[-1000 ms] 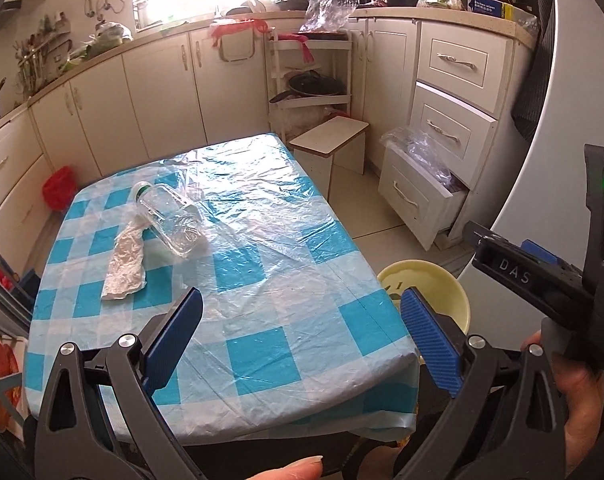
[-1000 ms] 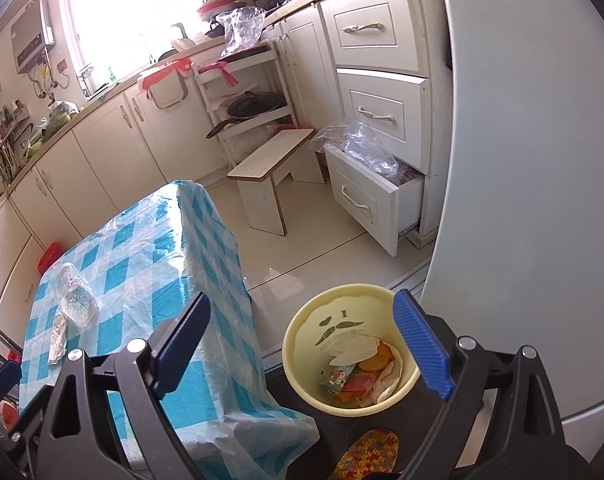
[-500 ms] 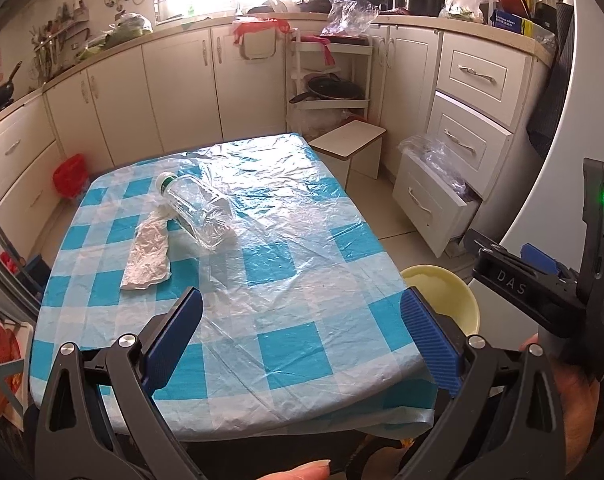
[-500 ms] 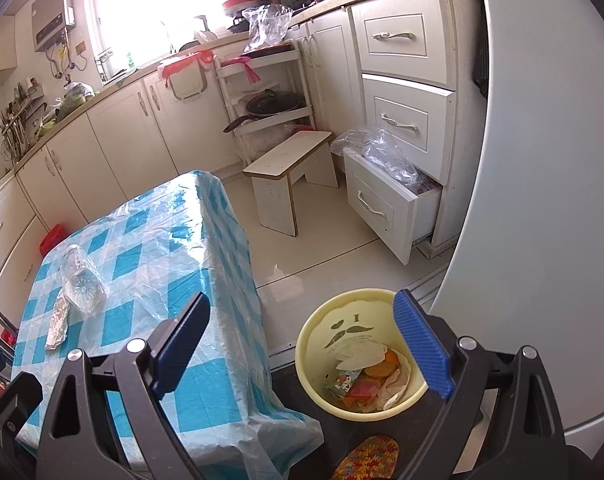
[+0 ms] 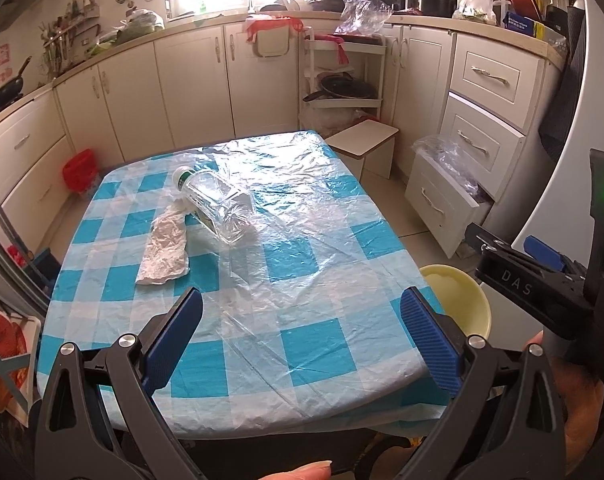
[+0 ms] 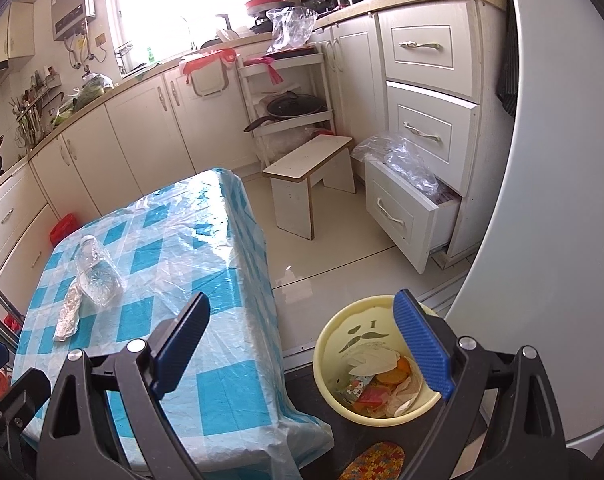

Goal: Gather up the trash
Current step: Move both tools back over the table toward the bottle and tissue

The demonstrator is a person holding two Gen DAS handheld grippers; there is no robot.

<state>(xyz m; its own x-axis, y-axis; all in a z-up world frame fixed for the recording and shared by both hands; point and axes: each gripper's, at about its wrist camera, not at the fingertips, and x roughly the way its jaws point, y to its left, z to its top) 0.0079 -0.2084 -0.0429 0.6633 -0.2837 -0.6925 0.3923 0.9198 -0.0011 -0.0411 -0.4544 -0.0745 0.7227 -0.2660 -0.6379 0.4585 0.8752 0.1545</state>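
A clear plastic bottle (image 5: 218,210) with a green-and-white cap lies on its side on the blue-checked table (image 5: 286,344); a crumpled silver wrapper (image 5: 164,252) rests just left of it. Both show again in the right wrist view as bottle (image 6: 98,272) and wrapper (image 6: 68,316). A yellow trash bin (image 6: 365,364) holding scraps stands on the floor right of the table, its rim also seen as bin (image 5: 461,300). My left gripper (image 5: 300,336) hangs open over the table's near edge. My right gripper (image 6: 302,344) is open, empty, above the gap between table and bin.
A white stool (image 6: 309,184) and an open lower drawer (image 6: 405,216) stuffed with plastic bags stand beyond the bin. A pale fridge door (image 6: 561,200) fills the right. Cabinets line the back. A red bag (image 5: 80,168) sits on the floor past the table's far left corner.
Both views have shifted leftward and tilted up: the table, bottle and wrapper now sit more central and closer. Bottle and wrapper have not moved on the table. Both grippers stay open.
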